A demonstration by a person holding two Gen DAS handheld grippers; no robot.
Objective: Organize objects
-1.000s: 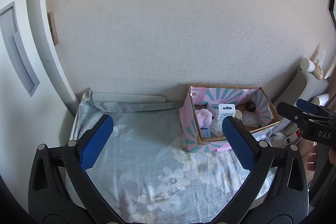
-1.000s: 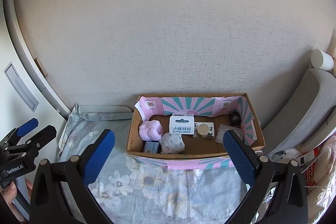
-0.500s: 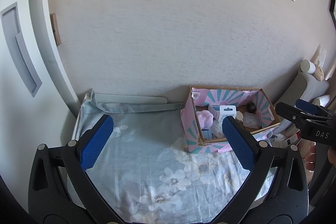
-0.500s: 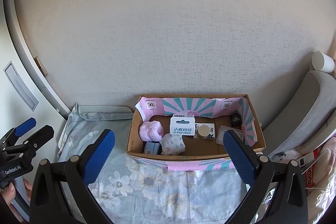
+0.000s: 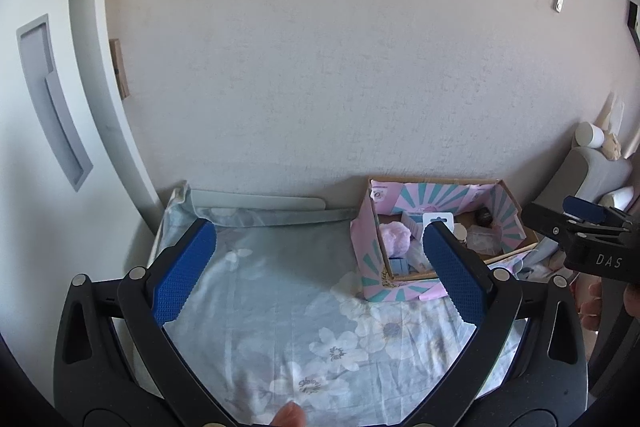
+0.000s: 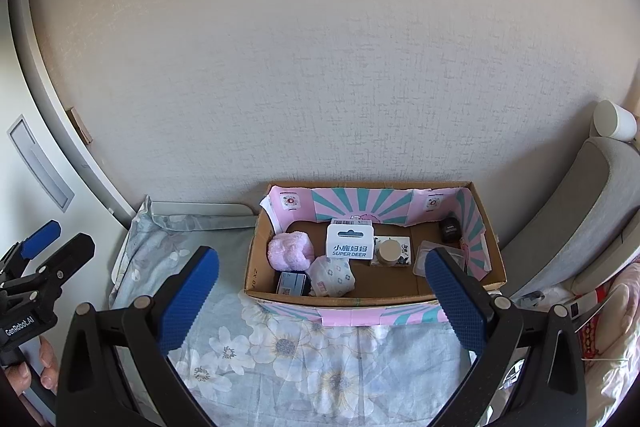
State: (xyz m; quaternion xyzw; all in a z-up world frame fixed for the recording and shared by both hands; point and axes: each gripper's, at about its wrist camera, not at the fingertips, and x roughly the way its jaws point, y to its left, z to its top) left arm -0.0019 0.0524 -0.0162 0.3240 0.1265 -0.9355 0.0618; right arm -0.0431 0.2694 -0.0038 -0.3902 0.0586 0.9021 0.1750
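Nearest the cameras, both tools are held above a floral cloth (image 6: 304, 355) with nothing between their blue pads: the left gripper (image 5: 320, 247) is spread wide over bare fabric, and the right gripper (image 6: 322, 275) is likewise spread, framing the box. Beyond the right gripper, a cardboard box (image 6: 360, 297) with a pink and teal lining is set on the cloth against the wall (image 6: 340, 67). Inside it, a pink fluffy item (image 6: 290, 250) is seen at the left, a small blue box (image 6: 293, 283) and a patterned white pouch (image 6: 334, 275) nearer the front, a white Super Deer package (image 6: 349, 243) upright in the middle, a small jar (image 6: 389, 251) beside it, and a black item (image 6: 450, 229) at the far right corner. To the right, a grey cushion (image 6: 580, 219) is leaned by the wall.
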